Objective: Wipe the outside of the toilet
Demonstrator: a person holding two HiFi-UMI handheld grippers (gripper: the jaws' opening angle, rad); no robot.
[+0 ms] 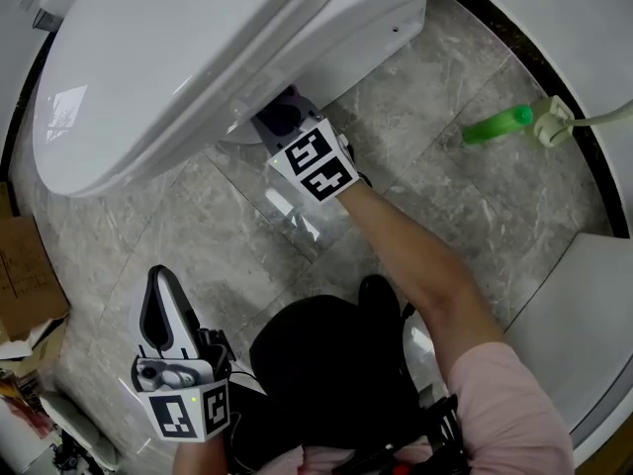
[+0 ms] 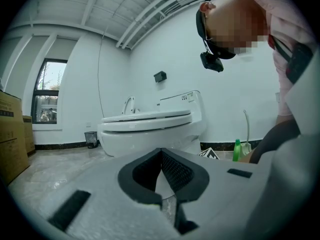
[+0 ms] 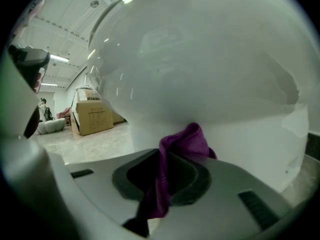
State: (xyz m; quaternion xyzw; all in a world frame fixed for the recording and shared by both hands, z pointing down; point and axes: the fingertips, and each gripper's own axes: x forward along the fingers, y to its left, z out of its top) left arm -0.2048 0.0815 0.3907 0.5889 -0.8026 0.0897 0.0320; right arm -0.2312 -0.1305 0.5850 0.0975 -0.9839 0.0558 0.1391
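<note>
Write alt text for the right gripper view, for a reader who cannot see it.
The right claw is shut on a purple cloth, its bunched end against the curved side of the white toilet bowl that fills most of the view. At far left, a cardboard box stands on a glossy floor.

One toilet (image 1: 148, 77), one cloth (image 3: 185, 141), one bottle (image 1: 497, 125)

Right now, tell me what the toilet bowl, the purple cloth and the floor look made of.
The toilet bowl: likely glazed ceramic; glossy white, mirroring ceiling lights.
The cloth: soft matte fabric, perhaps microfibre; limp folds, fuzzy weave.
The floor: polished stone or stone-look tile; grey veining, grout lines, sheen.
</note>
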